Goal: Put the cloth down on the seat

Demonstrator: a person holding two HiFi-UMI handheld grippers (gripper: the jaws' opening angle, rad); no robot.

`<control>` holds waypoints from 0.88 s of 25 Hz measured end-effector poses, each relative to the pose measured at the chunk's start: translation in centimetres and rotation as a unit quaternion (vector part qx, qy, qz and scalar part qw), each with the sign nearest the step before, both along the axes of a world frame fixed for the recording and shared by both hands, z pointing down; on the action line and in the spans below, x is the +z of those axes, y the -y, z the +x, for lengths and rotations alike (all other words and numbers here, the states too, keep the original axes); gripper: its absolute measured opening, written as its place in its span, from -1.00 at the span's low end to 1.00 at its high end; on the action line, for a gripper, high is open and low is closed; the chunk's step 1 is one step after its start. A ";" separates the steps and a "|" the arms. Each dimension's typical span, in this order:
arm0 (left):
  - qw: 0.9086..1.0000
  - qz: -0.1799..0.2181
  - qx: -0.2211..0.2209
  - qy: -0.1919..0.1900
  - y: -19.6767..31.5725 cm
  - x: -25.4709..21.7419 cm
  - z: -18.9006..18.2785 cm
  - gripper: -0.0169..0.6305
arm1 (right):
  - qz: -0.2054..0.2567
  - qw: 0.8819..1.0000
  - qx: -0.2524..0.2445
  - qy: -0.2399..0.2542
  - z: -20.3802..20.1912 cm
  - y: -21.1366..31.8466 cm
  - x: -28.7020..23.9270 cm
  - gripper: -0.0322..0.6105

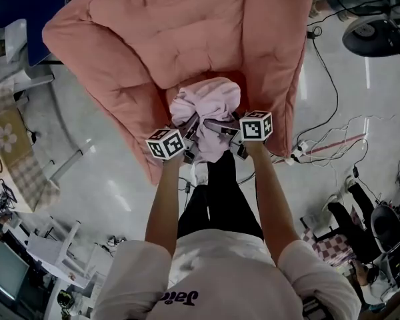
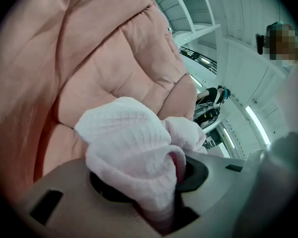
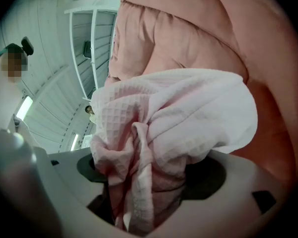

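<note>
A bunched pale pink waffle cloth point(image 1: 207, 102) lies at the front of the seat point(image 1: 235, 80) of a salmon armchair point(image 1: 187, 25), with both grippers at its near side. My left gripper point(image 1: 190, 139) is shut on a fold of the cloth point(image 2: 129, 138), which fills the gap between its jaws and hides the pads. My right gripper point(image 1: 230, 132) stands with its jaws wide, and the cloth point(image 3: 179, 118) hangs loosely in thick folds between them. The armchair's padded back point(image 2: 114, 48) rises right behind the cloth.
The armchair's arms point(image 1: 100, 65) flank the seat on both sides. Cables point(image 1: 333, 99) and a power strip point(image 1: 300, 149) lie on the floor at the right. A blue chair point(image 1: 27, 5) and a checked cloth point(image 1: 17, 152) are at the left. My legs point(image 1: 217, 192) stand against the seat's front.
</note>
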State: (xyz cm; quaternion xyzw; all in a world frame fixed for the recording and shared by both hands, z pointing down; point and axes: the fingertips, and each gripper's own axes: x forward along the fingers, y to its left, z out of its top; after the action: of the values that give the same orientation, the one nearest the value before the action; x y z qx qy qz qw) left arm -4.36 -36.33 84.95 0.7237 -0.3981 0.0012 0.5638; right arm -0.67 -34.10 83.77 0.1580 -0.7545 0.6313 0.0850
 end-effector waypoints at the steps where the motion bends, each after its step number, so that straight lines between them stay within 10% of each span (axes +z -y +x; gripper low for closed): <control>1: 1.000 -0.006 -0.001 0.005 0.1 1.0 -0.1 -0.37 | -0.003 1.000 0.003 -0.003 0.0 0.2 1.0 0.26; 22: 0.977 -0.130 0.013 0.167 -3.8 15.1 -1.9 -0.37 | -0.066 0.981 0.012 -0.183 1.5 -3.7 16.3 0.28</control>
State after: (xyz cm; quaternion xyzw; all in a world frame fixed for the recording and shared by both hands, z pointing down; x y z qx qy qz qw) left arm -6.29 -32.54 100.01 0.6390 -0.4734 0.1814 0.5785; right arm 0.82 -30.35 100.10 0.2738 -0.6809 0.6412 0.2240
